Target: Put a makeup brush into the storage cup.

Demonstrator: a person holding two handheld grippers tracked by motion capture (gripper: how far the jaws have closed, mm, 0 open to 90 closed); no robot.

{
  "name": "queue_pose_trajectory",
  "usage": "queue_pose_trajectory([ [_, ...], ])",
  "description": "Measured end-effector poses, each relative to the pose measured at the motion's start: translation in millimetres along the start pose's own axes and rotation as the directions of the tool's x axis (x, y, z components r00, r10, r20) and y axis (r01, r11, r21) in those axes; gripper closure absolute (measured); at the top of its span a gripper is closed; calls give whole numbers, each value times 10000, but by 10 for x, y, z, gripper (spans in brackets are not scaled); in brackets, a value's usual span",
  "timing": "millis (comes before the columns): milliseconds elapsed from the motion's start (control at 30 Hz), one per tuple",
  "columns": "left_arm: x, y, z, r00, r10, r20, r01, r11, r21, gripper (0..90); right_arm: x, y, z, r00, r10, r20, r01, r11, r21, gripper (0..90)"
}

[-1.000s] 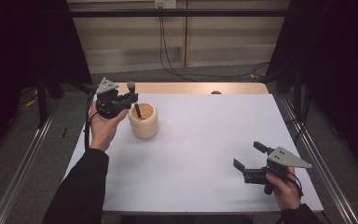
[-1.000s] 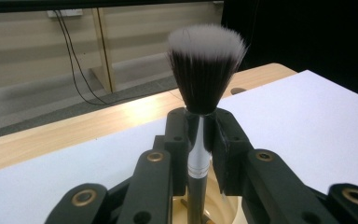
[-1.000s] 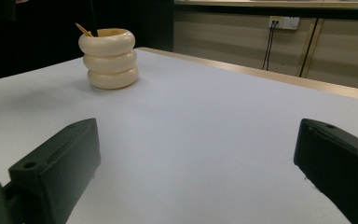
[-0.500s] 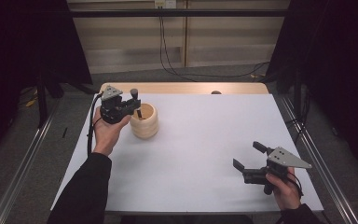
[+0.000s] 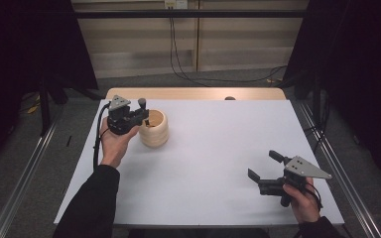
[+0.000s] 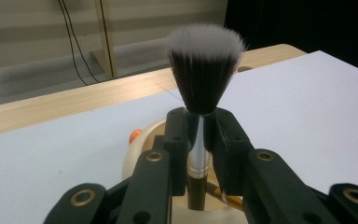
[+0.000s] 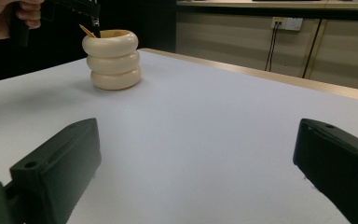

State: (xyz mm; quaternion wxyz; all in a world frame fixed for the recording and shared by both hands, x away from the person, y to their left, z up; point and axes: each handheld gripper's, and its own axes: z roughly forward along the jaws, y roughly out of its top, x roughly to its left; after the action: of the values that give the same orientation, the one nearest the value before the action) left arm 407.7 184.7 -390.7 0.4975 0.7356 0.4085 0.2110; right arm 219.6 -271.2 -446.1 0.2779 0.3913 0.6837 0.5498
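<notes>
A brush (image 6: 205, 70) with a black and white bristle head stands upright, bristles up. My left gripper (image 6: 199, 123) is shut on its silver ferrule. Its dark handle runs down into the mouth of a cream ribbed cup (image 6: 140, 156). From above, the left gripper (image 5: 143, 117) hovers at the left rim of the cup (image 5: 155, 130), at the table's far left. An orange stick (image 7: 87, 31) pokes out of the cup (image 7: 113, 58). My right gripper (image 5: 263, 164) is open near the front right with nothing in it; its jaws stand wide apart around the right gripper (image 7: 198, 149) midpoint.
The white tabletop (image 5: 218, 144) stretches between the cup and the right hand. A wooden strip (image 5: 193, 93) borders the far edge. Metal rails (image 5: 22, 173) run along both sides, and cables (image 5: 178, 44) hang at the back wall.
The left hand has sunk with the brush, bringing its handle down into the cup. The right gripper has stayed where it was.
</notes>
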Motion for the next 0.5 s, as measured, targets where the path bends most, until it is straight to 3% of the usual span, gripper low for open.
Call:
queue_pose_trajectory([
  [267,-7,-15,21,9999,87,59,-87,10000,31,748,3,1,0,10000,44,-13,-44,10000,-2,3],
  [500,-4,-20,16,10000,84,17,-84,9999,-109,667,1,-1,2,10000,28,-11,-28,10000,25,3],
])
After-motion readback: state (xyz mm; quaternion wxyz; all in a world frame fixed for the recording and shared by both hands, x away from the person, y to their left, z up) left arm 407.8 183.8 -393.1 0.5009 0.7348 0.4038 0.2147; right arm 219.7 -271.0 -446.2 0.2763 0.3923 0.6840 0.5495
